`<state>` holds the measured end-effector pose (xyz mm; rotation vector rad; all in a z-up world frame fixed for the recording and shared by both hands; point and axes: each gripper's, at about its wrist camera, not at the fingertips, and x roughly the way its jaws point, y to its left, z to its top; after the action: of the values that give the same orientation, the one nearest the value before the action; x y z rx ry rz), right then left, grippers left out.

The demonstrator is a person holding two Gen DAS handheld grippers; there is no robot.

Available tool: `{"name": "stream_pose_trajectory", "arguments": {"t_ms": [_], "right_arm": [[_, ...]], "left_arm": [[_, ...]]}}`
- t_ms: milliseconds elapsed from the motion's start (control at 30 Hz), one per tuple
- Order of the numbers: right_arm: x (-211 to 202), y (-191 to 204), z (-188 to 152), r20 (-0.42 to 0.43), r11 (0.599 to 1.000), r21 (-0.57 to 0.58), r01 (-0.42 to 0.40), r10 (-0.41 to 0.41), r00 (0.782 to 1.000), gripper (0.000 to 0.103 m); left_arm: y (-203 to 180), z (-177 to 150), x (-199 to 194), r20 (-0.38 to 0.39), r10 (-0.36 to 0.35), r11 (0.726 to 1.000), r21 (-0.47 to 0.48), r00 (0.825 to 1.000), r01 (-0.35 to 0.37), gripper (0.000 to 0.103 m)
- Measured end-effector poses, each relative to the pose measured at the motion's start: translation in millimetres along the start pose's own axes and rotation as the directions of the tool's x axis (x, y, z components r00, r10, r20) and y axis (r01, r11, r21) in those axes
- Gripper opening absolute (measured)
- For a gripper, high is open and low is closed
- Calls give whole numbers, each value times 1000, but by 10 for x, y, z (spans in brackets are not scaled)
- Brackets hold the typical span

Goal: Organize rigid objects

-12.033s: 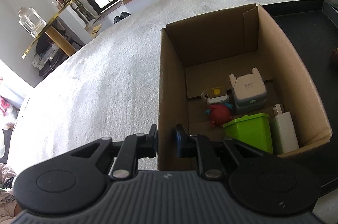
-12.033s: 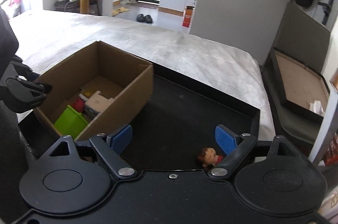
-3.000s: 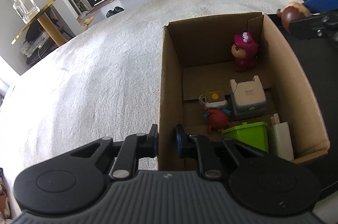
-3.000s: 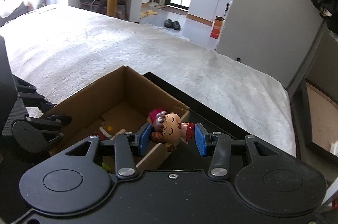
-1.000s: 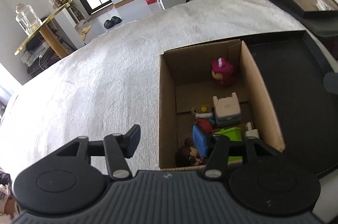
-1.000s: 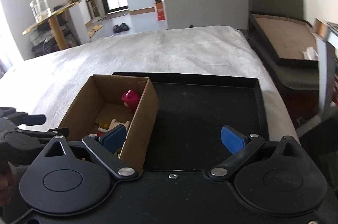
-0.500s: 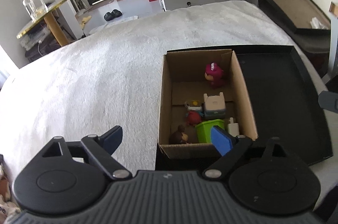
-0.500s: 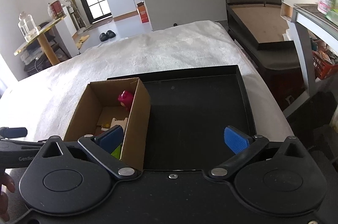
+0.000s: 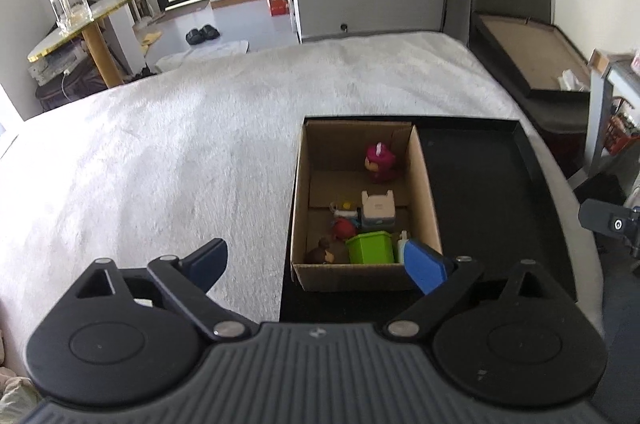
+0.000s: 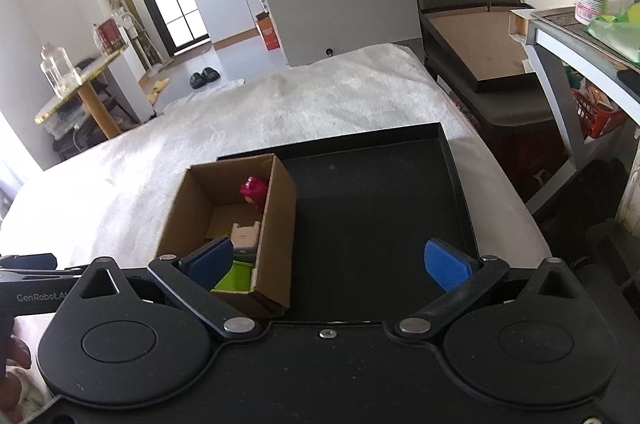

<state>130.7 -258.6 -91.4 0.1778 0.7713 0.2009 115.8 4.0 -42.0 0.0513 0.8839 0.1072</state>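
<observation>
Left gripper point(image 9: 316, 266): jaws opening, already spread wide, nothing between them. Right gripper point(image 10: 328, 264): jaws spread wide, empty. Both hover above the cardboard box point(image 9: 366, 274), which sits at the left side of the black tray point(image 9: 520, 151). The small toys point(image 9: 380, 163) all lie inside the box; the tray floor is otherwise bare. Judgement: sorting appears complete; next move calls only for withdrawal.
</observation>
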Motion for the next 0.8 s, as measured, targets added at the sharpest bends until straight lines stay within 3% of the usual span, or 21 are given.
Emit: {"name": "stream_pose_trajectory", "arguments": {"t_ms": [800], "right_arm": [[-589,82,-178,34,999,31,24,-25,999,103]], "left_arm": [[119,-312,-550,59,-6,1000,10,998,5,95]]}}
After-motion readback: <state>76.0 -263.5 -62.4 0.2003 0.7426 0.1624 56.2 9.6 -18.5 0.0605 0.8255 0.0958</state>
